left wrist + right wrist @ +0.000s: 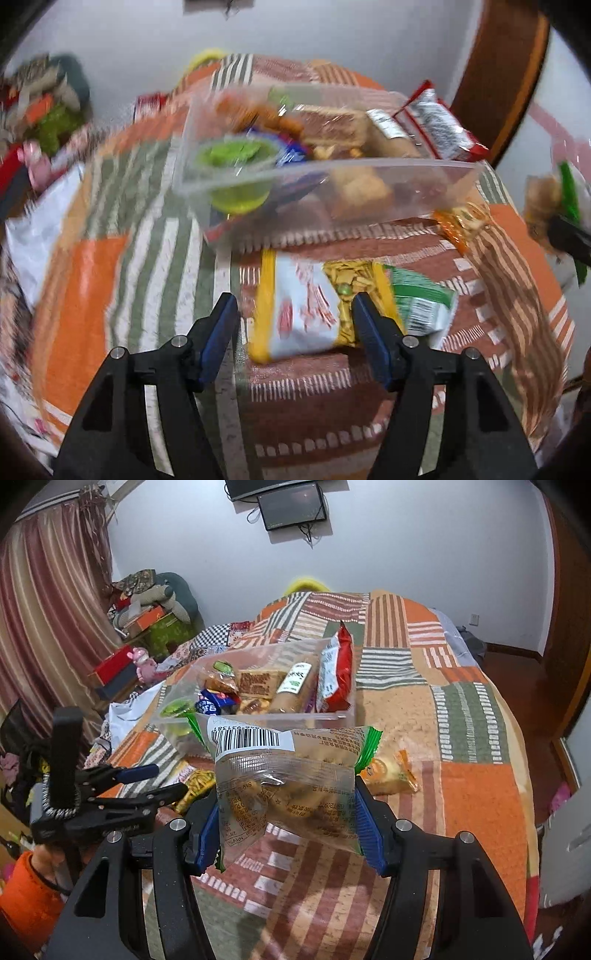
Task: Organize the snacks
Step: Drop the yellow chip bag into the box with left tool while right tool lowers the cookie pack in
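Note:
A clear plastic box [369,173] [332,716] holding several snacks stands on the patchwork bedspread. My left gripper [295,317] is open, its fingers either side of a yellow and white snack packet [306,314] lying on the bed before the box. My right gripper [286,812] is shut on a clear green-edged packet with a barcode [288,771], held above the bed in front of the box. That packet shows at the far right of the left wrist view [554,206]. The left gripper appears at the left of the right wrist view [147,779].
An orange snack packet [461,221] [391,775] lies on the bed right of the box. A red packet [439,122] [340,668] stands at the box's right end. Cluttered boxes and toys [147,627] sit left of the bed. A wooden door [498,74] is at right.

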The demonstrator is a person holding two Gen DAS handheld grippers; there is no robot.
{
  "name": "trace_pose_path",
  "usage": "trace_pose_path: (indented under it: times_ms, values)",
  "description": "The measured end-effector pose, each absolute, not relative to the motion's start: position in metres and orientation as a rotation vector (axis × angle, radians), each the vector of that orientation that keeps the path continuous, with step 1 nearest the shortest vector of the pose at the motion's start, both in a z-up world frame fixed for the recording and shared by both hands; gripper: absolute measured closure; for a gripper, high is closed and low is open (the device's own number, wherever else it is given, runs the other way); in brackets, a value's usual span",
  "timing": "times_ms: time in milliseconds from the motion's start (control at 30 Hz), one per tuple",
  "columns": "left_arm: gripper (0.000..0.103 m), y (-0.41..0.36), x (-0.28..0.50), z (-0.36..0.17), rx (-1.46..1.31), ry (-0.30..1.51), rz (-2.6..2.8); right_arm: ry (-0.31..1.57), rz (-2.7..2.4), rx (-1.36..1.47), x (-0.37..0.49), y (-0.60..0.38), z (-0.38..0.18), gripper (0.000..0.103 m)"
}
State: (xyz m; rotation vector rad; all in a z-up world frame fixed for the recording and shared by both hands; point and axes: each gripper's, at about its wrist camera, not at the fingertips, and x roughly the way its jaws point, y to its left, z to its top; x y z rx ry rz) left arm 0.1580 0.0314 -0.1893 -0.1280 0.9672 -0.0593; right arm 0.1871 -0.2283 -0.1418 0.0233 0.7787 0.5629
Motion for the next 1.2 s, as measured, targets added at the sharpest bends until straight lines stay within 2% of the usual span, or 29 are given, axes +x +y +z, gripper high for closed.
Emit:
trace_pose_path:
  times_ms: [100,133,300,400,867,1200]
  values:
    - [0.038,0.037,0.162,-0.197,-0.187,0.968,-0.076,0.785,0.563,0.02,0.188,-0.226,-0.144,0.044]
    - [0.041,0.037,0.163,-0.197,-0.183,0.965,-0.078,0.788,0.565,0.02,0.188,-0.225,-0.144,0.044]
    - [0.069,0.029,0.166,-0.196,-0.186,0.955,-0.127,0.791,0.579,0.018,0.191,-0.215,-0.146,0.044]
    - [0.08,0.024,0.162,-0.189,-0.153,0.932,-0.122,0.788,0.592,0.012,0.192,-0.207,-0.144,0.044]
    - [0.081,0.038,0.134,-0.111,-0.122,0.742,-0.109,0.711,0.626,0.003,0.211,-0.174,-0.12,0.044]
    - [0.081,0.048,0.167,-0.093,-0.127,0.696,-0.093,0.699,0.618,-0.019,0.242,-0.142,-0.114,0.044]
